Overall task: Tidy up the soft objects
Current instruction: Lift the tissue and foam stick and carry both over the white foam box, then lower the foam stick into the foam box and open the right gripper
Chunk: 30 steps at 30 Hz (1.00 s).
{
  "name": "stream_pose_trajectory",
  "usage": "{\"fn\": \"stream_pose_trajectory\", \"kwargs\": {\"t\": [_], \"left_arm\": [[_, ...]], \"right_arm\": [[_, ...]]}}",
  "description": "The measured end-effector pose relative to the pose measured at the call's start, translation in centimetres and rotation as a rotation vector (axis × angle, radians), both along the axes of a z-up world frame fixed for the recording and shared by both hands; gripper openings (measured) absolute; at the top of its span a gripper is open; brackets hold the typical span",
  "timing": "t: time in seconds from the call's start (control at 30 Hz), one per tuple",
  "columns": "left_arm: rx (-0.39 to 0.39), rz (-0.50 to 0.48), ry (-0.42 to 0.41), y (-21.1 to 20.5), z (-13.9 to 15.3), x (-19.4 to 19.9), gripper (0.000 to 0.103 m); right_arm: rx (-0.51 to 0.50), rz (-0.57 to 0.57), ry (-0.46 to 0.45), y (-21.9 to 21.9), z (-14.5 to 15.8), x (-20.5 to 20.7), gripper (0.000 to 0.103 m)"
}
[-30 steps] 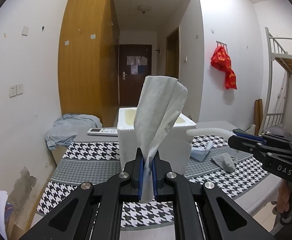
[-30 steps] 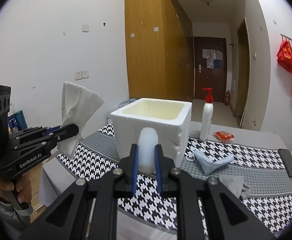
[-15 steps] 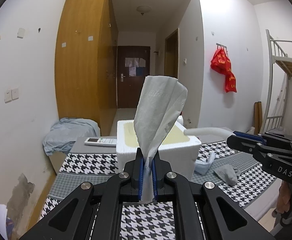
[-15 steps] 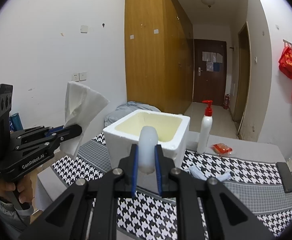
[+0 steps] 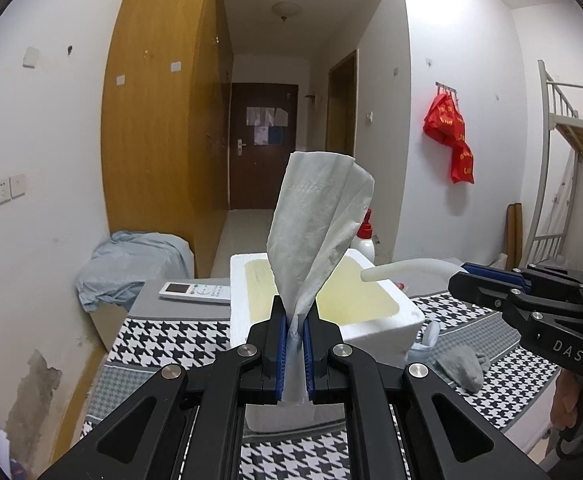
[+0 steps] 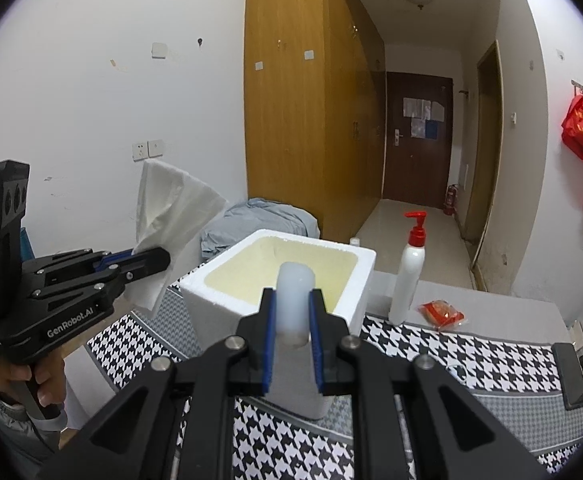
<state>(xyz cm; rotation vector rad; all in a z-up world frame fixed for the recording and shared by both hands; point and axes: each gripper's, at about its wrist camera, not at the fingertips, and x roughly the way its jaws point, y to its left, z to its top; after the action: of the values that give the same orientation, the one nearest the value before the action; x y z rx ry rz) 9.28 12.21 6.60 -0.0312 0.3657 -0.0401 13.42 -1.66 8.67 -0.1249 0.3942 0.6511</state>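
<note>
a: left wrist view — what've you got?
b: your left tongs (image 5: 294, 344) are pinching a white tissue (image 5: 315, 236), standing up above the tips. the foam box (image 5: 371, 332) sits just ahead on the houndstooth surface (image 5: 171, 336), open top. right of it, a grey sock (image 5: 461, 366) and a pale blue cloth (image 5: 425, 340) lie on the surface.
a: right wrist view?
b: your right tongs (image 6: 293, 318) are pinching a white foam tube (image 6: 295, 296), its tip in line w/ the box's near rim (image 6: 227, 292). pump bottle (image 6: 409, 272) stands beside the box.
a: step?
b: looks like carry-to-box, both items held, neither inside yet. next: get each over the opening, tilt down, let go one at a time. tissue's light, may cling to the pads.
</note>
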Motion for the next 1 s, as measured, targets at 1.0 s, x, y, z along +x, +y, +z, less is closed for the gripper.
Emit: {"fn": "stream_pose_trajectory", "kwargs": {"t": [1.0], "left_arm": [[-0.010, 0.007, 0.067, 1.9, -0.6, 5.8, 0.008]], "right_arm": [[-0.053, 0.023, 0.104, 4.6, -1.5, 7.5, 0.019]]}}
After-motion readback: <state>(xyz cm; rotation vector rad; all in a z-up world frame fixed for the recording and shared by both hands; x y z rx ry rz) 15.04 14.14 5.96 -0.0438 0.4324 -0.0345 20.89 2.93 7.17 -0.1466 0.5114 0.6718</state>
